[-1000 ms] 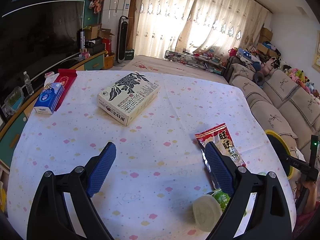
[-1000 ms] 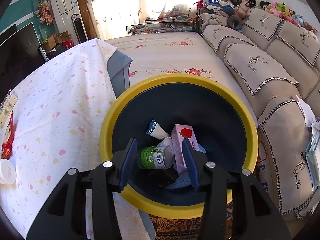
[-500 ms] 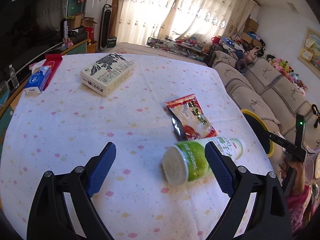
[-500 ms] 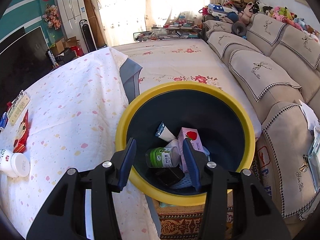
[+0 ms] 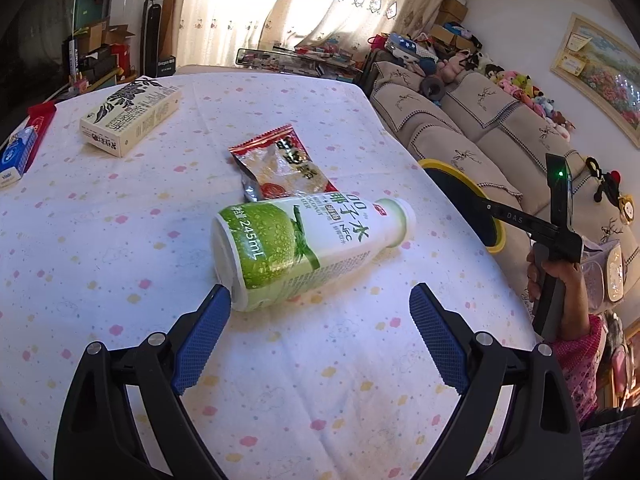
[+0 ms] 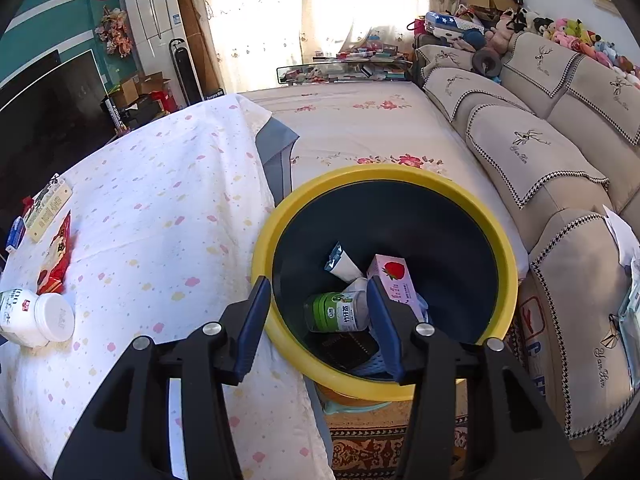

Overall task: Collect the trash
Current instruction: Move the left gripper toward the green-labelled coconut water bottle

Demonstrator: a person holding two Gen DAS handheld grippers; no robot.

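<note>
A green-and-white bottle (image 5: pixel 310 250) is laid on its side on the table (image 5: pixel 120 280), touching a snack packet (image 5: pixel 280 166). It is faced by the left gripper (image 5: pixel 320 304), spread wide and empty. The right gripper (image 6: pixel 318 300), narrowly parted and empty, is held above the yellow-rimmed bin (image 6: pixel 400 178).

Left gripper (image 5: pixel 320 300) spread wide over the tablecloth (image 5: pixel 120 240); coconut water bottle (image 5: pixel 308 250) lies just ahead, its base touching the left fingertip (image 5: pixel 218 300)
</note>
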